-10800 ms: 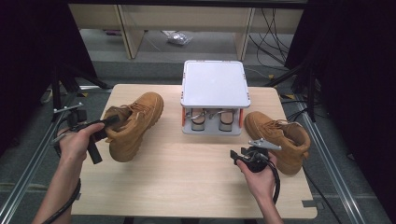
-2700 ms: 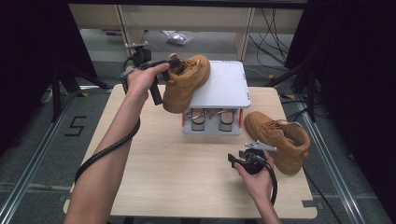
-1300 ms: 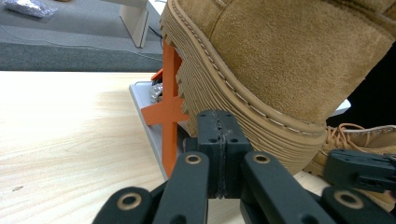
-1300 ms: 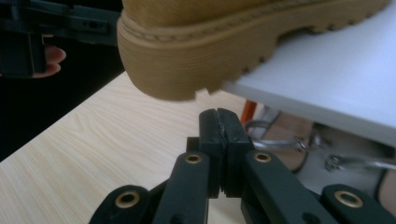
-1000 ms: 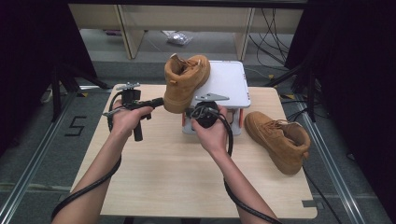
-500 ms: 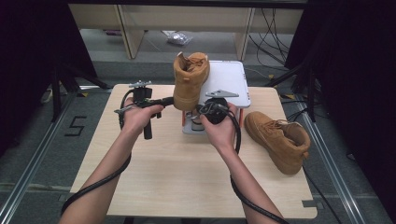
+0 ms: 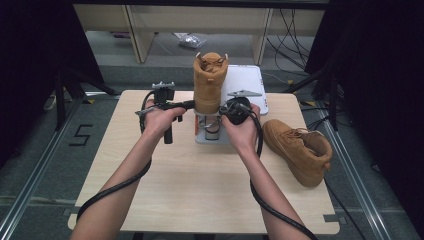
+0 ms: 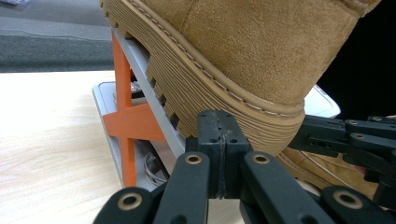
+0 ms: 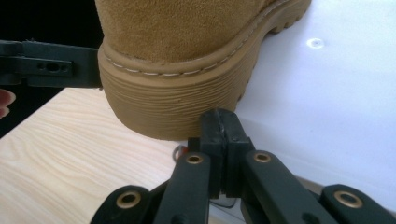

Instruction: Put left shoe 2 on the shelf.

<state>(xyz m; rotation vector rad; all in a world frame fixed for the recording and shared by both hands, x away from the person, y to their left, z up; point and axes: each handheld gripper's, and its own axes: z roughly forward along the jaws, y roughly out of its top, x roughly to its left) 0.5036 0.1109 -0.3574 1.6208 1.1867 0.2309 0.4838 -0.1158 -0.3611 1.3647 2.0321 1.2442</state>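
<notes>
Change since earlier frames: the boot (image 7: 210, 80) has swung from lying sideways at the rack's (image 7: 212, 135) left edge to pointing away, heel toward the person; both hands have edged right.
Boot position: on the rack's white top (image 7: 245, 85), heel overhanging the near edge.
Long axis: runs from the person toward the far side.
Left gripper (image 8: 218, 140): jaws together, empty, tips at the heel's sole.
Right gripper (image 9: 219, 135): jaws together, empty, tips under the heel.
Nearer hand: both equally close, 1 on each flank.
Second boot (image 7: 298, 150): on the table (image 7: 150, 175), right.
Hidden: toe end; actual contact unclear.
</notes>
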